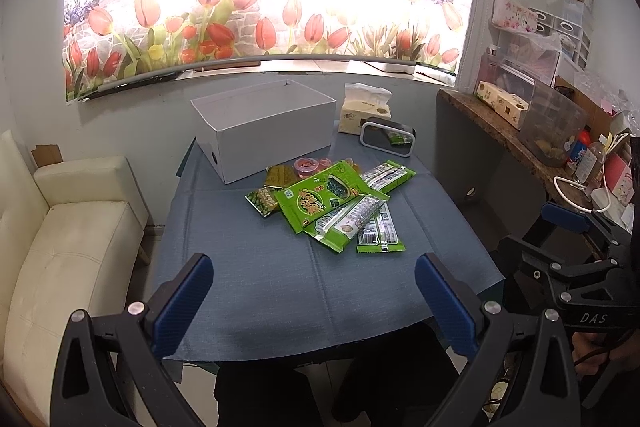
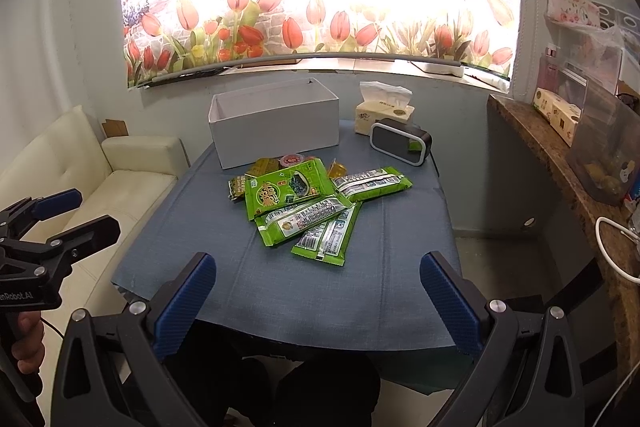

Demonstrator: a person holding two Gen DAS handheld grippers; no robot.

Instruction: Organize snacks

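Note:
A heap of green snack packets lies mid-table on the blue cloth, with a red jelly cup and a small dark packet behind it. Beyond the heap stands an empty white box. My left gripper hovers open over the near edge of the table, well short of the snacks. My right gripper is likewise open and holds nothing. Each gripper also shows at the side of the other's view, the right gripper and the left gripper.
A tissue box and a dark clock sit at the table's far right corner. A cream sofa flanks the left side. A cluttered wooden shelf runs along the right. The person's dark trousers show below the table edge.

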